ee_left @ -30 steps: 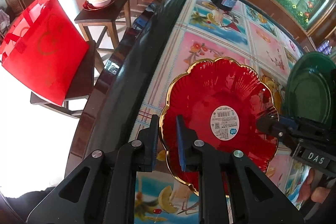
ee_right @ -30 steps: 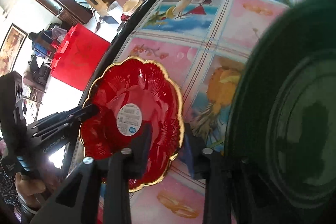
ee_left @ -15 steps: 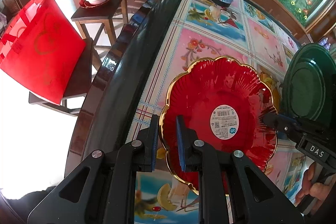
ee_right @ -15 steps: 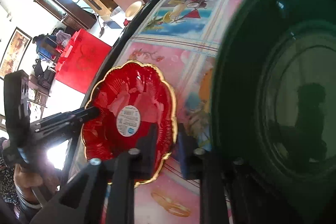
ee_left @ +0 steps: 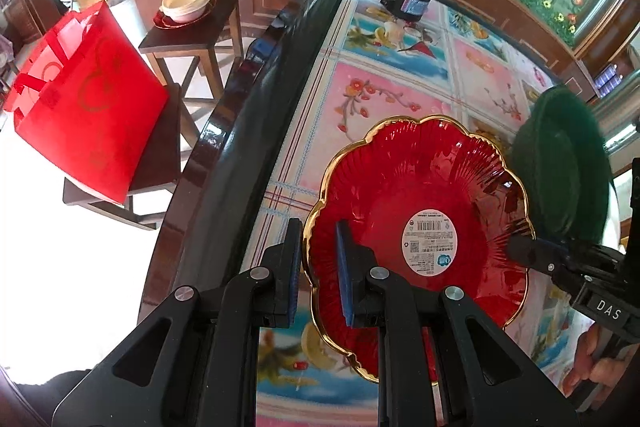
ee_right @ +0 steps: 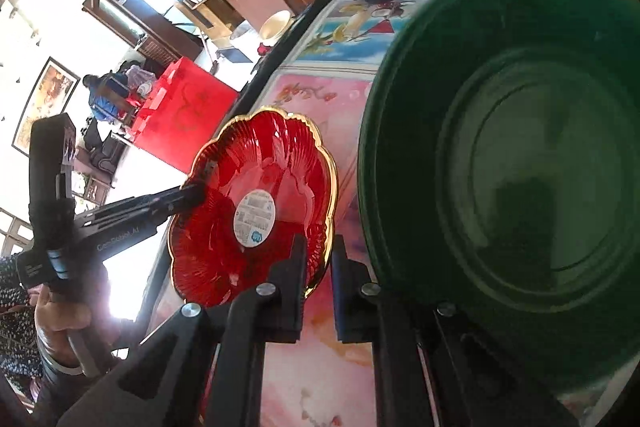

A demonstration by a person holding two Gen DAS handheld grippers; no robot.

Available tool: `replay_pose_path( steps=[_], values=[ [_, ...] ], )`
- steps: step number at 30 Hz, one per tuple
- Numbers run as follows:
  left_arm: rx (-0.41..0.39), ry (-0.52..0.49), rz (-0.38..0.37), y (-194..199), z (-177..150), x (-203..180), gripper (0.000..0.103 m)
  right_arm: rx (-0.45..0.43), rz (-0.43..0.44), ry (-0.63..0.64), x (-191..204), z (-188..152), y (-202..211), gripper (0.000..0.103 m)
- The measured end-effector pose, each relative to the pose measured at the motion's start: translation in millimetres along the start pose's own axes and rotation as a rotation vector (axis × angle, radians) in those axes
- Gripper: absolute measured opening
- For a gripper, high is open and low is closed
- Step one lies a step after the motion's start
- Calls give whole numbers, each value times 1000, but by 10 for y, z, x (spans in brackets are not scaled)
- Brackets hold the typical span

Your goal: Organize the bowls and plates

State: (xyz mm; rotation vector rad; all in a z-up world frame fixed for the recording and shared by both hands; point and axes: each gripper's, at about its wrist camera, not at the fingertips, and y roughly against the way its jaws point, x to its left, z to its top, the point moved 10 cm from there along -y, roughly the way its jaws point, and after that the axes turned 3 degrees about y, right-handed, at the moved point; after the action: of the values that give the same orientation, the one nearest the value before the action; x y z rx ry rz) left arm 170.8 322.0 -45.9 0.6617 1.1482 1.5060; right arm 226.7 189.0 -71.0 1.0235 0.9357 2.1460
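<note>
The 2 claws, left [ee_left: 318, 267] and right [ee_right: 319, 267], both pinch the red plate [ee_left: 420, 203] (gold-edged) above the counter [ee_left: 400, 87].

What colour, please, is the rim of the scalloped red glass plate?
Gold, seen best in the left wrist view, edging the scalloped red glass plate.

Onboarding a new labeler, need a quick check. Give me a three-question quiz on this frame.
1. True or false: the red plate carries a round white sticker.
2. What sits on the wooden stool beside the table? A) cream bowls B) a kettle C) a teapot
3. Fill in: the left claw and the right claw each pinch the red plate's ___ rim.
Key: 1 true; 2 A; 3 gold.
</note>
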Motion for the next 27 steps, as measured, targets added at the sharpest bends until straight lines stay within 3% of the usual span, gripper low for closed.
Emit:
replay_pose_path(
  steps=[15, 27],
  values=[
    [-37, -2, -12, 625, -376, 38, 15, -21, 21, 52, 439, -153, 233, 10],
    [-76, -29, -30, 1088, -1013, -40, 15, -53, 36, 90, 658, -615, 543, 12]
  ],
)
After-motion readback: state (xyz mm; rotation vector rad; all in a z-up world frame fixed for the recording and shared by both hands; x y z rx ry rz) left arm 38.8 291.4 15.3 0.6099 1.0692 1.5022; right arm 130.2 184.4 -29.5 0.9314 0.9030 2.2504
